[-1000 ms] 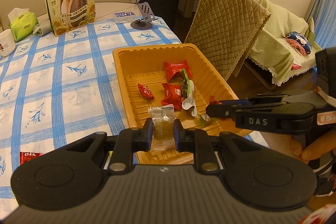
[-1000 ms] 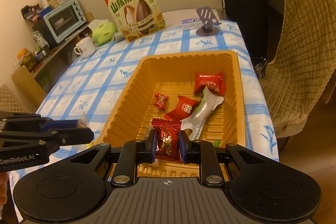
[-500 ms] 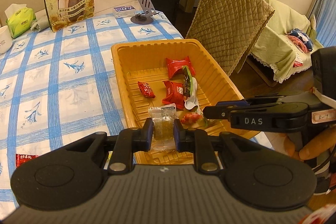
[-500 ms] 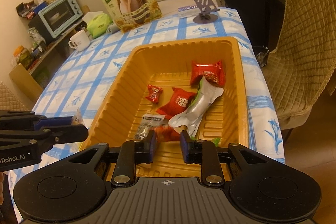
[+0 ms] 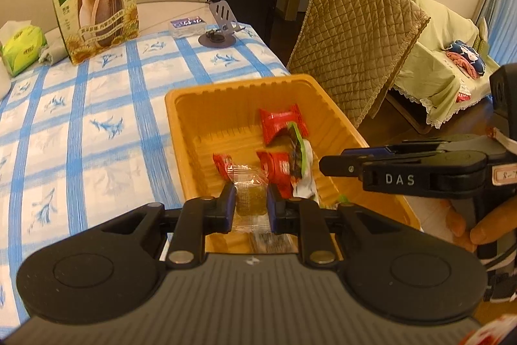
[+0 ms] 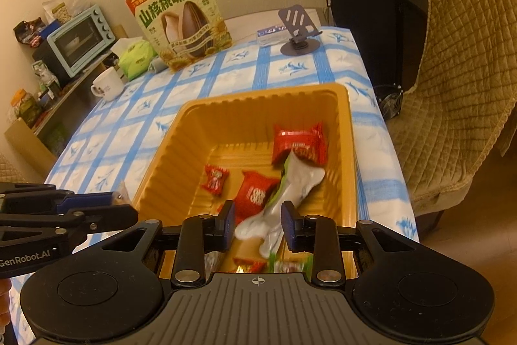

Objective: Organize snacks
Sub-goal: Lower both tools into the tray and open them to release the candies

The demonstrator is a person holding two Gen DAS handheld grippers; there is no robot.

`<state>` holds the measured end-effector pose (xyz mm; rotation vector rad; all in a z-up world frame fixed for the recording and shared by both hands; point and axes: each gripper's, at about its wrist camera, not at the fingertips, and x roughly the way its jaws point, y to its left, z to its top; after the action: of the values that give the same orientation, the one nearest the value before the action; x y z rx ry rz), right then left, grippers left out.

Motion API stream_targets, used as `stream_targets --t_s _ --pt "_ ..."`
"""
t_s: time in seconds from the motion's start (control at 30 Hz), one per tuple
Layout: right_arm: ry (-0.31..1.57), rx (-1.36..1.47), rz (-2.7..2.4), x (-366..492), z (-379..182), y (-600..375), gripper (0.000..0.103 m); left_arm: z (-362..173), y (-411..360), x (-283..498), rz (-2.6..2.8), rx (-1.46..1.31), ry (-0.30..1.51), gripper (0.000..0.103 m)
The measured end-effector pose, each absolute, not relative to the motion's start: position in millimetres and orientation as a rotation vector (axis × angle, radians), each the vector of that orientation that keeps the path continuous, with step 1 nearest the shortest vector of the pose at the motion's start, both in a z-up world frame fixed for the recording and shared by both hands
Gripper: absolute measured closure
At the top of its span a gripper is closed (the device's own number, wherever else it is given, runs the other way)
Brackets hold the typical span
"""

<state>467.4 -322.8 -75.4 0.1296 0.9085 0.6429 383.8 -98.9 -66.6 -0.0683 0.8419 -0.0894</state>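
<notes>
The clear-wrapped candy (image 5: 251, 195) sits low in the middle of the left wrist frame, pinched between the fingers of the left gripper (image 5: 250, 205) above the near end of the orange tray (image 5: 181, 125). The tray, at centre frame on the blue-checked tablecloth (image 5: 80, 125), holds a small red candy (image 6: 214, 178), a red packet (image 6: 257, 191), a silver-green wrapper (image 6: 290, 183) and a larger red packet (image 6: 299, 143) toward its far right. In the right wrist frame the right gripper (image 6: 257, 223) hangs at bottom centre over the tray, fingers spread apart and holding nothing
</notes>
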Motion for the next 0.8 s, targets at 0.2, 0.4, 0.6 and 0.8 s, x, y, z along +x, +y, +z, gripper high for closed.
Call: stream_targets --t_s 0.2,0.4,0.6,0.8 --pt "0.898 0.116 0.641 488 -76 -315 0.071 -69 -101 416 -0.087 -0.045 0.836 0.085" --pt "0.895 0.109 0.633 502 -78 -310 0.071 -75 -103 444 -0.087 -0.028 0.843 0.085" --pt "0.894 0.102 0.621 509 -81 -309 0.071 -82 -107 463 -0.088 -0.007 0.855 0.085" --pt "0.896 0.108 0.609 511 -83 -311 0.071 -87 -108 473 -0.09 -0.014 0.86 0.084"
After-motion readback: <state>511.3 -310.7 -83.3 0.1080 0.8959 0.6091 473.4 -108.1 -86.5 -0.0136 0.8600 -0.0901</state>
